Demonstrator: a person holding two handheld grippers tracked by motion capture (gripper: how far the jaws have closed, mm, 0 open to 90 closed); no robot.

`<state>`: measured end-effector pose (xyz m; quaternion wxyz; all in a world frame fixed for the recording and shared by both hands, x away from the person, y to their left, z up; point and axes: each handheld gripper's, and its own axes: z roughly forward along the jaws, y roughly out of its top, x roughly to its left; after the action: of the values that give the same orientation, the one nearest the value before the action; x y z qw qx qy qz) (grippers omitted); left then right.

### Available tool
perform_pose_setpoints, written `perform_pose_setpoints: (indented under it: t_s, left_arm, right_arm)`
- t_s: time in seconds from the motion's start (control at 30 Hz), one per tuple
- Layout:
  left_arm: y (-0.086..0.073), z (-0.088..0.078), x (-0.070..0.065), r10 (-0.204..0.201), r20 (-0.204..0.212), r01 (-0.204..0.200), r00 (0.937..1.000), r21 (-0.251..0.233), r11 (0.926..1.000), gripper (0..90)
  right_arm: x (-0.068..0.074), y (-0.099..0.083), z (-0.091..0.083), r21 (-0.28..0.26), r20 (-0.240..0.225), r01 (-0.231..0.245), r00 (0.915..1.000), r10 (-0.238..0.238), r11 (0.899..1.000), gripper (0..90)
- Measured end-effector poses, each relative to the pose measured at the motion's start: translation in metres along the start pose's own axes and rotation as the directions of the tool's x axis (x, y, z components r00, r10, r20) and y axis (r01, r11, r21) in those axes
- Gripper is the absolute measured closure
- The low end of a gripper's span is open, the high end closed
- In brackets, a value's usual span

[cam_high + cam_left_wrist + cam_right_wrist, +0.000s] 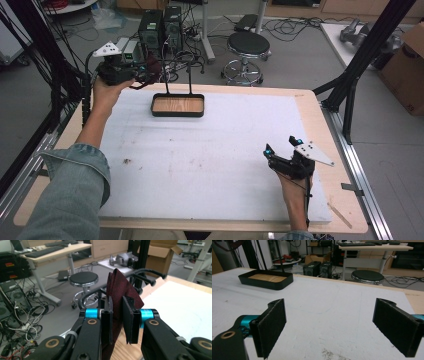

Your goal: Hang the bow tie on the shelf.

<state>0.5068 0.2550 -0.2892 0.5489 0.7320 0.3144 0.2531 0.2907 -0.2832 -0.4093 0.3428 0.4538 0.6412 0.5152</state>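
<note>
Dark red cloth sits pinched between the jaws of the left gripper, held up off the table's far left corner beside the black rack that rises from the wooden-bottomed tray. To hang it well, I judge the left hand should lift the cloth above the rack's curved arms, spread the fold across one arm, and let go only once the fabric drapes on both sides. The right gripper hovers low over the white foam board near the right edge, jaws wide apart and holding nothing; it could steady a loose corner. Most of the cloth is hidden behind the pads, so its full shape and length cannot be made out.
</note>
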Motion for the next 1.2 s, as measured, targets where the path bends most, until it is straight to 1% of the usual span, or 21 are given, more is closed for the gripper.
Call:
perform_pose_setpoints:
  t_s: [0.03,0.07,0.13,0.17,0.23,0.3,0.4,0.43,0.53,0.57,0.63,0.73,0.87,0.93,1.03,1.13,1.2]
  left_arm:
    - [0.001,0.001,0.001,0.0,-0.017,0.0,0.9999,0.0,1.0,78.3]
    - [0.001,0.001,0.001,-0.005,-0.024,0.005,0.9997,-0.002,1.0,78.4]
    - [0.001,0.003,0.004,-0.015,-0.027,0.015,0.9995,0.011,0.9998,78.3]
    - [0.001,0.003,0.006,-0.02,-0.04,0.02,0.999,0.015,0.9997,78.4]
    - [0.0,0.002,0.008,-0.04,-0.047,0.04,0.9981,0.003,0.9992,78.4]
    - [-0.001,0.002,0.012,-0.079,-0.05,0.078,0.9956,-0.02,0.9967,78.4]
    - [-0.002,0.0,0.015,-0.092,-0.076,0.09,0.9929,-0.031,0.9955,78.3]
    - [-0.002,0.0,0.016,-0.097,-0.077,0.094,0.9923,-0.036,0.9949,78.3]
    - [-0.003,-0.003,0.019,-0.118,-0.094,0.113,0.9886,-0.05,0.9923,78.3]
    - [-0.004,-0.003,0.02,-0.13,-0.098,0.124,0.9867,-0.057,0.9906,78.3]
    - [-0.006,-0.004,0.021,-0.143,-0.104,0.137,0.9842,-0.065,0.9884,78.3]
    - [-0.012,-0.003,0.024,-0.175,-0.114,0.168,0.9779,-0.068,0.9834,78.3]
    - [-0.016,-0.003,0.026,-0.178,-0.125,0.171,0.9761,-0.064,0.9832,78.3]
    - [-0.017,-0.004,0.027,-0.186,-0.133,0.179,0.9735,-0.063,0.9819,78.2]
    - [-0.019,-0.004,0.028,-0.191,-0.137,0.184,0.972,-0.063,0.981,78.0]
    - [-0.02,-0.004,0.028,-0.193,-0.132,0.188,0.9722,-0.054,0.9807,77.2]
    - [-0.021,-0.005,0.028,-0.189,-0.137,0.183,0.9724,-0.053,0.9816,76.2]
  right_arm:
    - [0.0,0.0,0.0,0.0,0.0,0.0,1.0,0.0,1.0,10.7]
    - [0.0,0.0,0.0,-0.003,0.0,0.0,1.0,0.0,1.0,10.6]
    - [-0.001,0.0,-0.001,0.001,0.0,-0.007,1.0,0.007,1.0,10.7]
    - [-0.001,0.0,-0.001,0.003,-0.001,-0.007,1.0,0.007,1.0,10.7]
    - [-0.001,0.0,-0.001,0.004,0.0,-0.004,1.0,0.004,1.0,10.6]
    - [-0.001,0.0,-0.001,0.005,0.0,-0.004,1.0,0.004,1.0,10.6]
    - [-0.001,-0.001,-0.001,0.007,0.001,0.0,1.0,0.0,1.0,10.6]
    - [-0.001,-0.001,-0.001,0.008,0.0,0.002,1.0,-0.002,1.0,10.7]
    - [-0.001,-0.001,-0.001,0.01,0.0,-0.002,1.0,0.002,1.0,10.6]
    - [-0.001,-0.001,-0.001,0.009,0.0,0.006,1.0,-0.006,1.0,10.7]
    - [0.0,-0.001,-0.001,0.013,-0.003,-0.002,1.0,0.002,1.0,10.6]
    - [0.0,-0.001,-0.001,0.012,-0.002,0.004,1.0,-0.004,1.0,10.7]
    - [0.0,-0.001,-0.001,0.013,-0.003,-0.001,1.0,0.001,1.0,10.7]
    - [-0.001,-0.001,-0.001,0.018,0.0,0.001,1.0,-0.001,1.0,10.6]
    - [-0.001,-0.001,0.0,0.017,0.0,0.004,1.0,-0.004,1.0,10.7]
    - [-0.001,-0.001,-0.001,0.017,0.0,0.003,1.0,-0.003,1.0,10.6]
    - [-0.001,-0.001,-0.001,0.015,-0.002,0.0,1.0,0.0,1.0,10.6]
